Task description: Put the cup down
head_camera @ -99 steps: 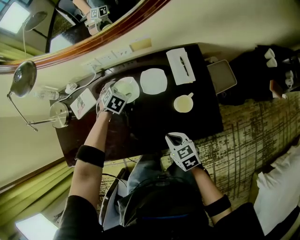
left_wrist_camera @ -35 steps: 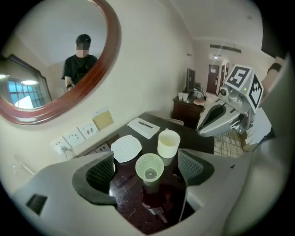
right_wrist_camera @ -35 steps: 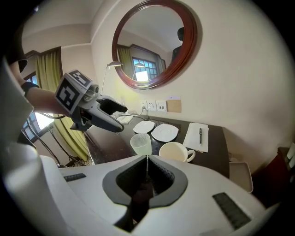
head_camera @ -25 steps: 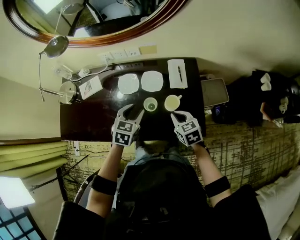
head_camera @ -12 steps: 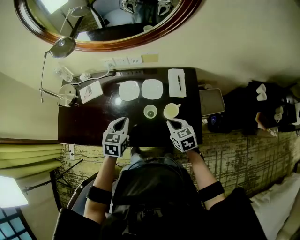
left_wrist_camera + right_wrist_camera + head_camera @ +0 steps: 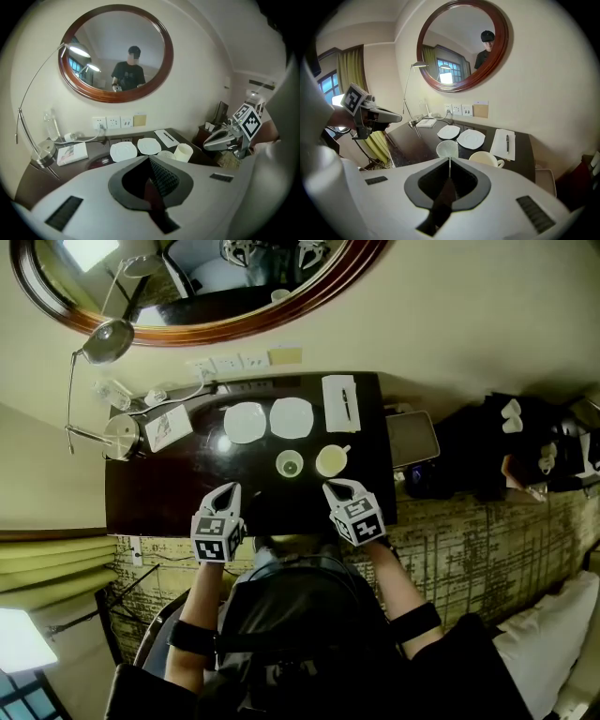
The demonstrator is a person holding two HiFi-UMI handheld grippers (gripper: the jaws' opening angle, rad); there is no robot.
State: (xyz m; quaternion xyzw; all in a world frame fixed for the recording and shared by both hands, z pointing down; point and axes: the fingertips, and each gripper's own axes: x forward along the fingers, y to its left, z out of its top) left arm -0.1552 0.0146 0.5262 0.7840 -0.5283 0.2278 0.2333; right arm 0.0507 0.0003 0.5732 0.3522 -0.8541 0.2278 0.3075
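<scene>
A small white cup without a handle (image 6: 289,463) stands upright on the dark table (image 6: 169,488), just left of a cream mug with a handle (image 6: 331,461). Nothing touches either of them. My left gripper (image 6: 230,489) is shut and empty, near the table's front edge and left of the cup. My right gripper (image 6: 330,488) is shut and empty too, just short of the mug. In the left gripper view the cup (image 6: 166,154) and mug (image 6: 183,152) show past the shut left gripper (image 6: 150,159). In the right gripper view the cup (image 6: 447,148) and mug (image 6: 486,159) lie beyond the shut right gripper (image 6: 449,161).
Two white saucers (image 6: 245,421) (image 6: 292,417) lie behind the cups. A notepad with a pen (image 6: 341,401) is at the back right. A desk lamp's base (image 6: 122,437) and a booklet (image 6: 169,427) sit at the back left. A tablet (image 6: 412,439) rests beside the table's right end.
The cup held near the left saucer four seconds ago now stands beside the mug. Over the last second the left jaws closed and both grippers drew back toward the front edge.
</scene>
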